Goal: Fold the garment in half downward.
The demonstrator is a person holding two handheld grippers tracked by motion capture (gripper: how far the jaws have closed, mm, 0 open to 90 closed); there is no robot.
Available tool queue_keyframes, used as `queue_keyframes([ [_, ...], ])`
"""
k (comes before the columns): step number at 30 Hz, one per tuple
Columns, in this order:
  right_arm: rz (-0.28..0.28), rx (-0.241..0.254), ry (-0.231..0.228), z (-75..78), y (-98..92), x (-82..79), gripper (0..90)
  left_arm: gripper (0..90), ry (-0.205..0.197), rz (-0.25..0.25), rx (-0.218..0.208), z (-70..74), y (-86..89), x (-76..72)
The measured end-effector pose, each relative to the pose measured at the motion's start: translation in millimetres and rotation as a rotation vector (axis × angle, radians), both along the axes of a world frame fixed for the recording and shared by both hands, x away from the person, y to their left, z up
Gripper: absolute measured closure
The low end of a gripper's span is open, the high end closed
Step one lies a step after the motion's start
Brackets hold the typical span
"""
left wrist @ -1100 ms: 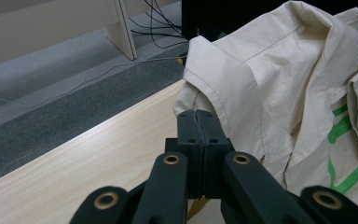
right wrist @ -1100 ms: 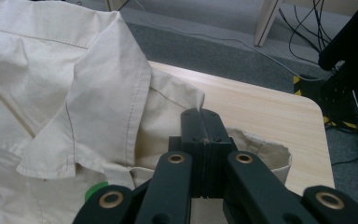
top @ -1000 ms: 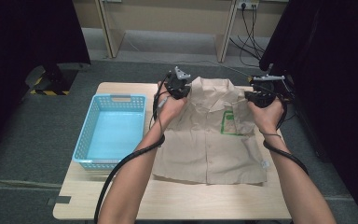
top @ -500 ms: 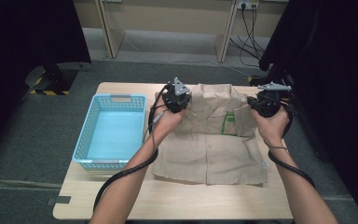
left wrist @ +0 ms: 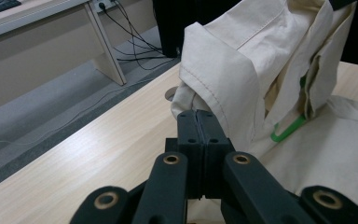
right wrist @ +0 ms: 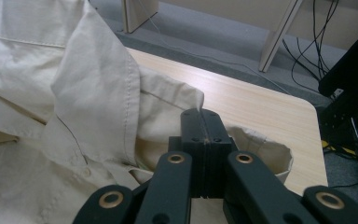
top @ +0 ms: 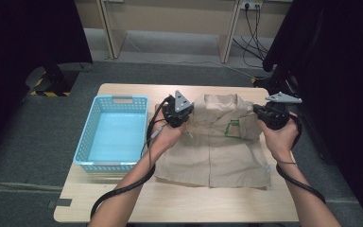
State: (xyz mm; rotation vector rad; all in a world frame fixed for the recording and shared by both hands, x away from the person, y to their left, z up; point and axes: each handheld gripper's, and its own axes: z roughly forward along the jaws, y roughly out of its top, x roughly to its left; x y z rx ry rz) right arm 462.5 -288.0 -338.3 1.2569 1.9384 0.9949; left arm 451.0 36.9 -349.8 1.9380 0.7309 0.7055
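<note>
Fingers [left wrist: 197, 122] of the left gripper [top: 177, 113] are pressed together in the left gripper view, their tips pinching a fold of the beige shirt [top: 217, 142] near its shoulder; fingers [right wrist: 204, 122] of the right gripper [top: 273, 115] are likewise pressed together in the right gripper view, pinching the cloth just beside the open sleeve cuff [right wrist: 265, 154]. We note from the high view that the shirt lies flat along its lower part on the right half of the table [top: 123, 198], while its upper part is lifted and folded over between the two grippers; the collar end hangs raised in front of the left gripper's camera, and a green mark [top: 233, 128] shows on the chest.

We record one blue plastic basket [top: 97, 120] on the left half of the table, standing just beside the shirt and apart from both grippers; nothing lies in it that we can see. A black cable [top: 123, 187] trails from the left gripper across the front of the table; a second cable [top: 298, 177] loops below the right hand [top: 279, 139]. Nothing stands between the grippers and the shirt.

Beyond the table we see grey carpet, pale desk legs [top: 228, 40] and loose black wires [top: 250, 45] on the floor; dark curtains hang at both sides.

Count: one shirt, one basket, two grippers, two cables, one table.
</note>
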Motion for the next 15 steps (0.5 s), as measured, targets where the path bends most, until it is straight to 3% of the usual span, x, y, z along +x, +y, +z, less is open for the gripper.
queue_keyframes([
  [15,0.026,-0.016,-0.039,-9.1,-1.6,-33.0,90.0,89.3,-0.046,-0.047,0.046,-15.4,0.4,-37.7],
])
